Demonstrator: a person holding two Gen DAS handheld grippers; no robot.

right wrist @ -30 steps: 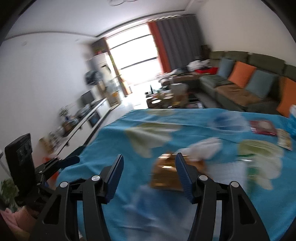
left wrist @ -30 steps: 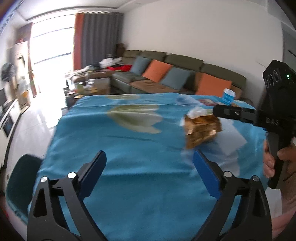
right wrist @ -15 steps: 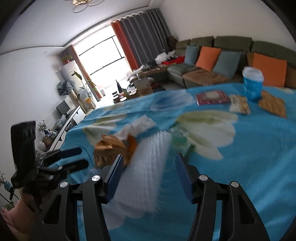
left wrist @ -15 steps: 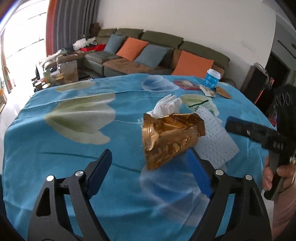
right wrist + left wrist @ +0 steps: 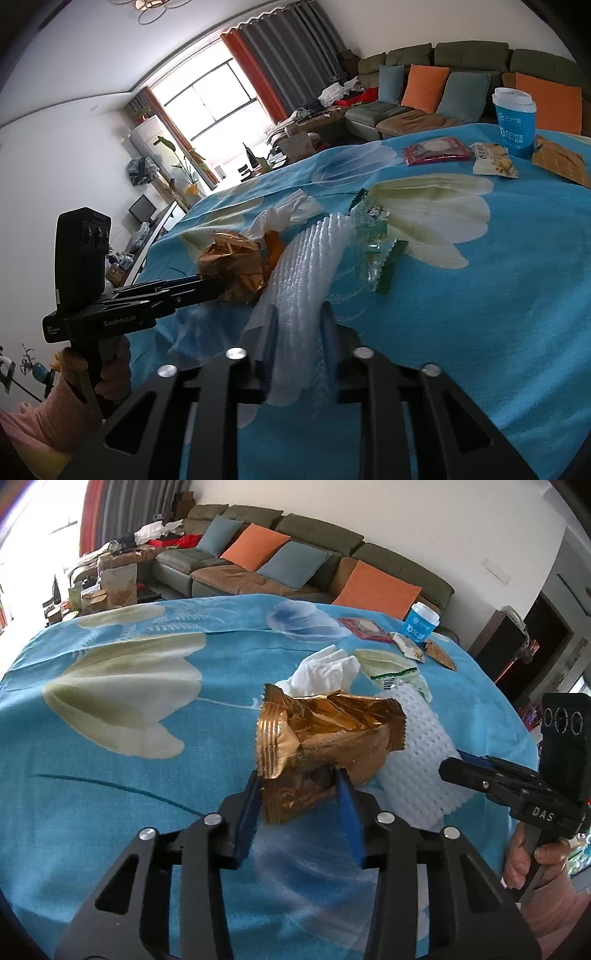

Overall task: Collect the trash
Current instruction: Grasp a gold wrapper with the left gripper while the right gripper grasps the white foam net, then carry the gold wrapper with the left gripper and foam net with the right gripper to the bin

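A table under a blue cloth point(image 5: 110, 805) printed with big pale flowers fills most of both views. Near the middle of the left wrist view lie a gold wrapper point(image 5: 325, 734), a crumpled tissue point(image 5: 325, 670) just behind it, and a white foam sheet point(image 5: 417, 753) touching the wrapper's right side. A clear wrapper with green edges point(image 5: 376, 240) lies by the sheet's far end. Toward the upper right stand a blue cup point(image 5: 514, 122), with a red packet point(image 5: 436, 151), a pale snack packet point(image 5: 493, 160) and what looks like an orange packet point(image 5: 561, 162) flat beside it.
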